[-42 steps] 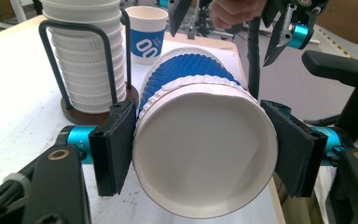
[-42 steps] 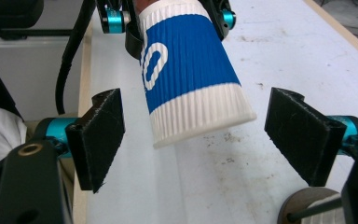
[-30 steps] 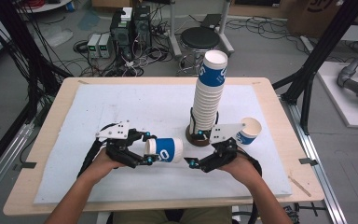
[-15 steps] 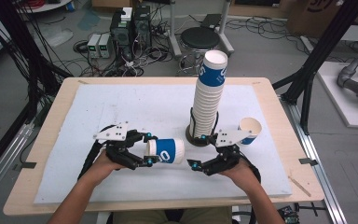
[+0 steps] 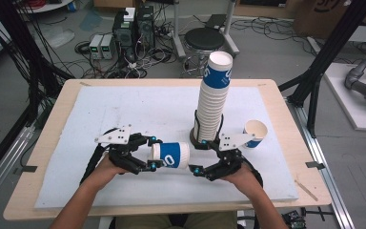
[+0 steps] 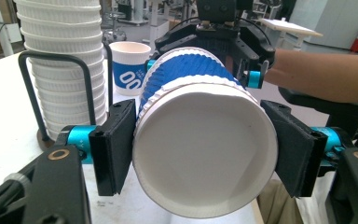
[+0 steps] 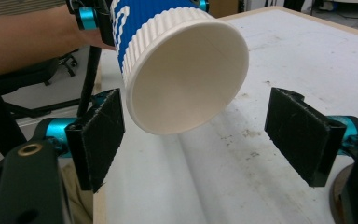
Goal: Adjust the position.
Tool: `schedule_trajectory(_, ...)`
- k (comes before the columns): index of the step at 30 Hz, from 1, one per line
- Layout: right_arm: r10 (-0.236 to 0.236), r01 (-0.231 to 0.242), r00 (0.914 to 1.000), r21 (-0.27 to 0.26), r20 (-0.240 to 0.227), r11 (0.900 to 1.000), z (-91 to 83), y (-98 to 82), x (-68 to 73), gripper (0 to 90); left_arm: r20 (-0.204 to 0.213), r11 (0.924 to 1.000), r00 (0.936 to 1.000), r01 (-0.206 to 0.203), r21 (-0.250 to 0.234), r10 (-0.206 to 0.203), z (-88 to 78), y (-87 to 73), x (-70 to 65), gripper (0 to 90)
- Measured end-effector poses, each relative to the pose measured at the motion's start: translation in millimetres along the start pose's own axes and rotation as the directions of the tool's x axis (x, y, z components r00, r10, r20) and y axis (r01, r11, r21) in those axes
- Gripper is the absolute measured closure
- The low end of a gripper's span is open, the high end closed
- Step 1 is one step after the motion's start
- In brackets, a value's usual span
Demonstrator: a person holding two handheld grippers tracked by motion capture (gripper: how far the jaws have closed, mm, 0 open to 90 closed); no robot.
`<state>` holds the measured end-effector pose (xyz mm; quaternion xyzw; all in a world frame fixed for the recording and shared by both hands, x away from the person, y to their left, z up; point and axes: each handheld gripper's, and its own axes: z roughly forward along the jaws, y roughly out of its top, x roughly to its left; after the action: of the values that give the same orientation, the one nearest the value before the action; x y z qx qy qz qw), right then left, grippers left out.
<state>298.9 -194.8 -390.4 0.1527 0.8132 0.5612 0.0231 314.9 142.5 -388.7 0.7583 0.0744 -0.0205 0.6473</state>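
Cup handover near the front of the table, left gripper clamped, right gripper apart.

We held a blue-and-white paper cup (image 5: 170, 155) sideways in the left gripper (image 5: 148, 153), pads (image 6: 114, 148) squeezing its base end so the open mouth faced the right gripper (image 5: 196, 170). That one's jaws stood apart, pads (image 7: 98, 133) either side of the rim without touching (likely lined up to take the cup). We judged sideways made the rim easy to grab. The cup stack (image 5: 213, 98) in its wire holder (image 5: 198, 131) sat just behind, a loose cup (image 5: 255, 133) beside it on the white mat (image 5: 124, 109).
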Motion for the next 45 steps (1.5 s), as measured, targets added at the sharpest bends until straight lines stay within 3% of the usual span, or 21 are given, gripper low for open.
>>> schedule_trajectory(14, 0.005, -0.006, 0.998, -0.012, -0.063, 1.0, 7.7, 2.3, 0.1, 20.1, 0.044, 0.9999, 0.999, -0.002, -0.013, 0.002, 5.2, 0.2, -0.5, 30.2)
schedule_trajectory(28, -0.007, 0.003, 0.9882, -0.026, -0.153, 1.0, 15.9, 3.5, -1.3, 19.0, 0.088, 0.9997, 0.996, -0.013, -0.02, 0.014, 8.9, -0.8, -1.8, 30.5)
schedule_trajectory(40, -0.055, 0.053, 0.9896, -0.016, -0.133, 0.998, 10.7, 4.0, 0.9, 31.9, 0.071, 0.999, 0.9966, -0.043, 0.014, 0.042, 9.0, -1.7, -2.3, 31.9)
schedule_trajectory(45, -0.061, 0.06, 0.9916, -0.012, -0.114, 0.998, 9.5, 3.7, -0.3, 32.5, 0.028, 0.9983, 0.9993, -0.028, 0.052, 0.026, 11.5, -2.4, -3.9, 29.7)
